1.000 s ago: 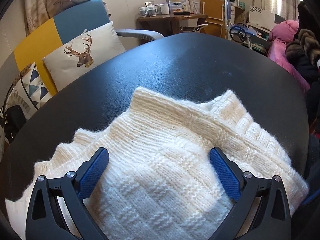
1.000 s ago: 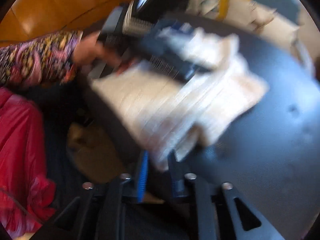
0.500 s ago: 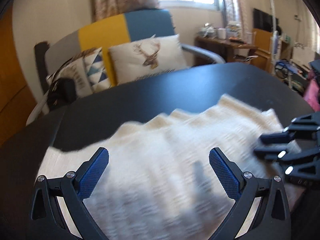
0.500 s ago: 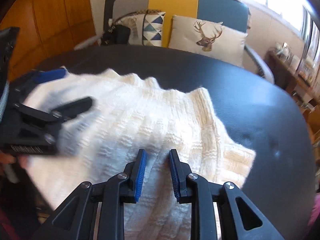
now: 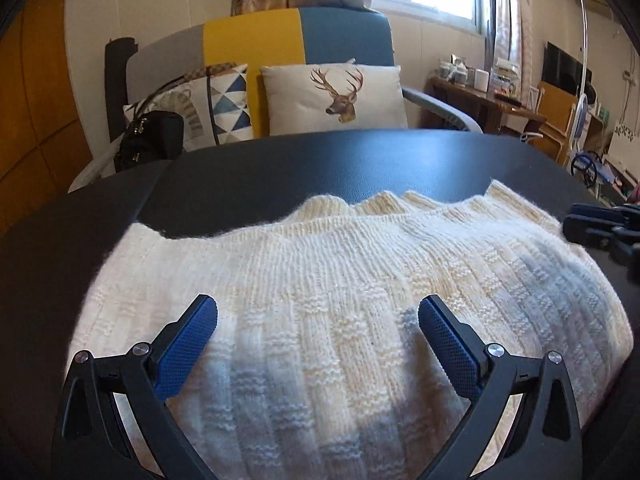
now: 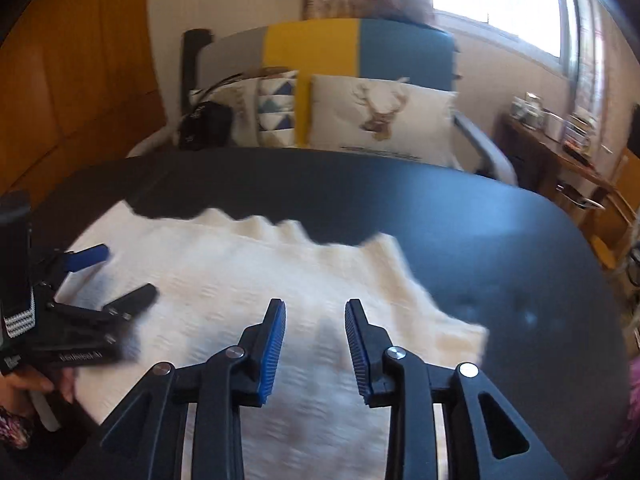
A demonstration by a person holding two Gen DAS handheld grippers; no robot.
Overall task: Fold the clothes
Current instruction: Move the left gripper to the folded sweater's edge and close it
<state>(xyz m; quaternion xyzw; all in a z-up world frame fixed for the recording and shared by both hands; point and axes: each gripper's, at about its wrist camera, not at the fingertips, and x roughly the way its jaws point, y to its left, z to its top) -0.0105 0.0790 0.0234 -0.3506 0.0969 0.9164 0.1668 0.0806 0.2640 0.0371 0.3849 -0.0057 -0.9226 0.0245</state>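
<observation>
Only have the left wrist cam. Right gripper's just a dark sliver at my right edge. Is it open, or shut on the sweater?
Observer: Open. In the right wrist view the right gripper has its blue-padded jaws parted over the cream knitted sweater, with nothing between them.
Operator: What's right of the sweater? My view cuts off there.
Observer: Bare black tabletop. The sweater's right corner lies on it, short of the table's edge.
Operator: What's holding my gripper?
Observer: A hand in a patterned sleeve holds the left gripper, open over the sweater's left part.
</observation>
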